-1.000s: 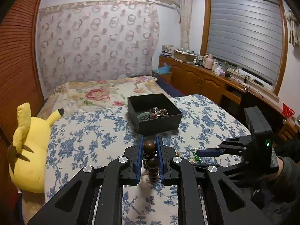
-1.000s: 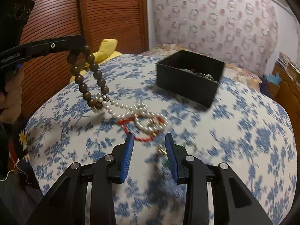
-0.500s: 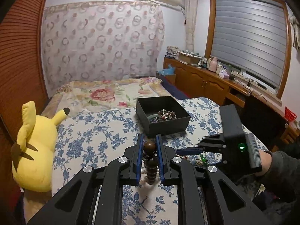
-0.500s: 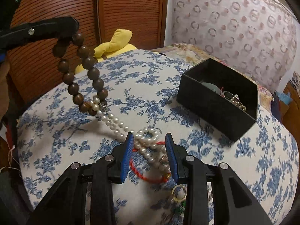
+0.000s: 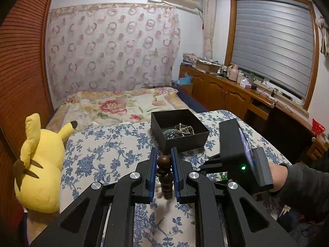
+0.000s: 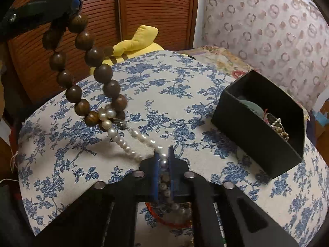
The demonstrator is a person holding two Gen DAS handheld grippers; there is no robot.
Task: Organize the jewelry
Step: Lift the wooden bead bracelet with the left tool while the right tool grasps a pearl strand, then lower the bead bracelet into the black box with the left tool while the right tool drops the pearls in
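Observation:
My left gripper (image 5: 163,154) is shut on a brown wooden bead bracelet (image 5: 165,174) and holds it above the bed; it also shows in the right wrist view (image 6: 90,70), hanging from the left gripper (image 6: 70,13). A white pearl necklace (image 6: 123,142) is tangled with the bracelet's lower end. My right gripper (image 6: 163,156) is shut on the pearl strand. The black jewelry box (image 5: 178,129) stands open beyond, holding several pieces; it shows at the right in the right wrist view (image 6: 261,125). A red cord bracelet (image 6: 164,218) lies under the right gripper.
A blue-flowered cover (image 5: 107,152) spreads over the bed. A yellow Pikachu plush (image 5: 39,164) lies at the left edge. A wooden cabinet (image 5: 226,94) with clutter runs along the right wall. A slatted wooden wardrobe (image 6: 156,12) stands behind the bed.
My right gripper has moved in and shut on the pearl strand. My left gripper has lifted the wooden bracelet higher, pulling the pearls taut.

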